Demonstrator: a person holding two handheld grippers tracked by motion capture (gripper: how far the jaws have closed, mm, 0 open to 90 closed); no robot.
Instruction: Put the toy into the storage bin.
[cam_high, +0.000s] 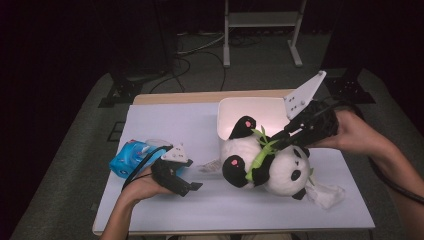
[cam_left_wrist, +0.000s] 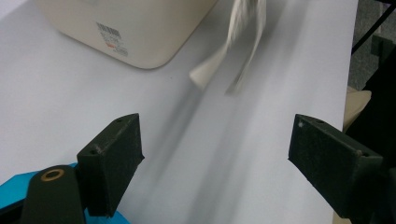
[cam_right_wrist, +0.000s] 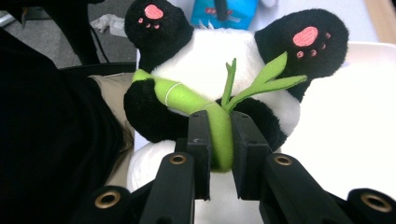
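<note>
A black-and-white panda plush (cam_high: 282, 167) hangs tilted over the right half of the table, its pink-soled feet toward the left. It hugs a green felt bamboo stalk (cam_high: 259, 159). My right gripper (cam_high: 277, 141) is shut on that stalk. The right gripper view looks straight at the grip: both black pads press the bamboo stalk (cam_right_wrist: 187, 100) at my right gripper (cam_right_wrist: 220, 140), with the panda (cam_right_wrist: 210, 56) beyond. My left gripper (cam_high: 194, 187) rests low at the front left, open, its jaws wide apart over bare table (cam_left_wrist: 217, 163).
A white tub (cam_high: 250, 112) stands at the back, right behind the panda, also seen in the left gripper view (cam_left_wrist: 130, 28). A blue tissue pack (cam_high: 129, 157) lies beside my left hand. Crumpled white paper (cam_high: 327, 195) lies at the front right. Blurred white tags (cam_left_wrist: 238, 51) dangle.
</note>
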